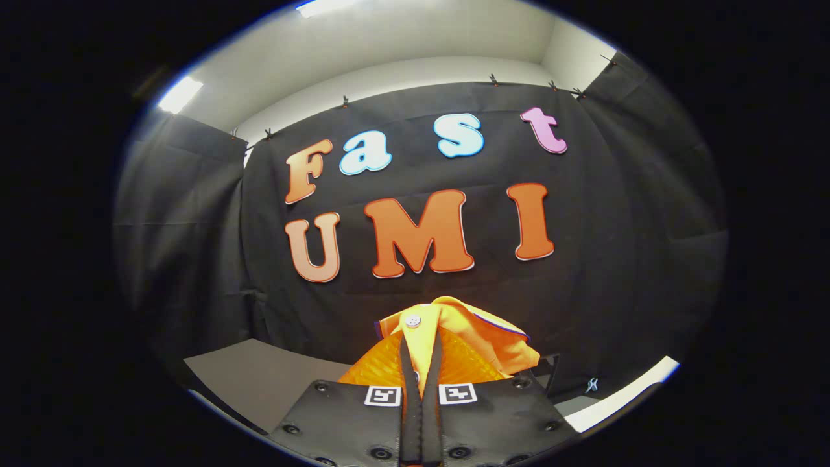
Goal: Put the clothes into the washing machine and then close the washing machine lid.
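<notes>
An orange garment with a small pale button near its top is pinched between my two fingers and bunches up just ahead of them. My gripper is shut on the cloth, with the fingers nearly touching and a thin strip of fabric between them. The garment is held up in the air in front of the black booth wall. I see no washing machine here.
A grey table surface lies low to the left of the fingers. A white edge runs low on the right. The black cloth wall stands close behind.
</notes>
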Demonstrator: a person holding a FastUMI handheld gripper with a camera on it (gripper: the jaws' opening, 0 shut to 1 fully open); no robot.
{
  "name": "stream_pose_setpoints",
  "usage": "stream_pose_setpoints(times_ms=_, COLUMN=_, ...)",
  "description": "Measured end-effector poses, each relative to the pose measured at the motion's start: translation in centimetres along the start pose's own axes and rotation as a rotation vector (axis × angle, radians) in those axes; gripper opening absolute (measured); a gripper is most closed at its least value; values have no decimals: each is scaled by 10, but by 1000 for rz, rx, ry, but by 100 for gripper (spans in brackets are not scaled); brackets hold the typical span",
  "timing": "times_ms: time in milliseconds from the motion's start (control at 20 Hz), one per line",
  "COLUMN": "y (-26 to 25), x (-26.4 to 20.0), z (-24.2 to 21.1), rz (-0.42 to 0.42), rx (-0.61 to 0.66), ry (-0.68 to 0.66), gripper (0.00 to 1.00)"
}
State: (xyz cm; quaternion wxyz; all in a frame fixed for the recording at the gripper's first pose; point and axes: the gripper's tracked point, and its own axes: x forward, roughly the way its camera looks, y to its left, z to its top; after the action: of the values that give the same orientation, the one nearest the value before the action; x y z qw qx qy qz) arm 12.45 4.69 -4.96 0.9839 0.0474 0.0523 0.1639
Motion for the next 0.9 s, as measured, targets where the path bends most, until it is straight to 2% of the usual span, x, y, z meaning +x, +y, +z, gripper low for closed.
stream_pose_setpoints(times_ms=350, y=-15, x=18, z=-71, rz=-66, rx=-8, ry=85, gripper=8)
stream_pose_setpoints(times_ms=700, y=-16, x=36, z=-153, rz=-64, rx=-34, ry=212, gripper=8)
stream_pose_setpoints(times_ms=750, y=-35, x=44, z=-158, rz=-64, rx=-42, ry=240, gripper=8)
stream_pose_setpoints(times_ms=900, y=-41, x=44, z=-191, rz=-66, rx=-28, ry=303, gripper=8)
